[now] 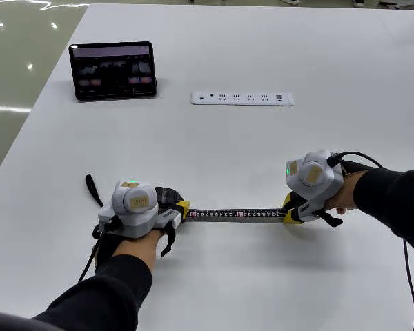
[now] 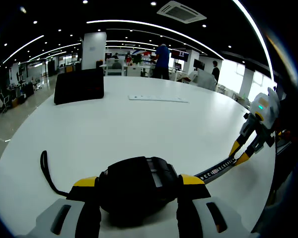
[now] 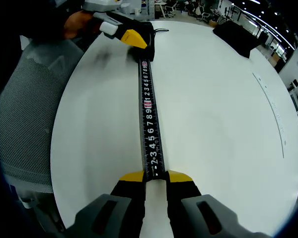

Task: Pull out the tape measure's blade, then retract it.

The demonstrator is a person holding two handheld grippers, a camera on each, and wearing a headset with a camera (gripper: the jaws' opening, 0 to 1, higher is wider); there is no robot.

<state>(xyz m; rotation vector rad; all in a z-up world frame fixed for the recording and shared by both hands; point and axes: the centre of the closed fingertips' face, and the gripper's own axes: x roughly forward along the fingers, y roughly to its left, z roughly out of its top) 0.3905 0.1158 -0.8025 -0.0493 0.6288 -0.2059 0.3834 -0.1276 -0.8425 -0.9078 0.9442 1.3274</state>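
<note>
On the table (image 1: 228,145), the blade (image 1: 238,214) runs rightward from tape measure (image 2: 139,191) to right gripper (image 3: 155,176).

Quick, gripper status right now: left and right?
Left gripper: closed on the tape measure case.
Right gripper: closed on the end of the pulled-out blade.

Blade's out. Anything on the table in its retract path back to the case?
Nothing visible. The blade runs straight over the table from the right gripper to the case in the left gripper; power strip and tablet sit well beyond it.
</note>
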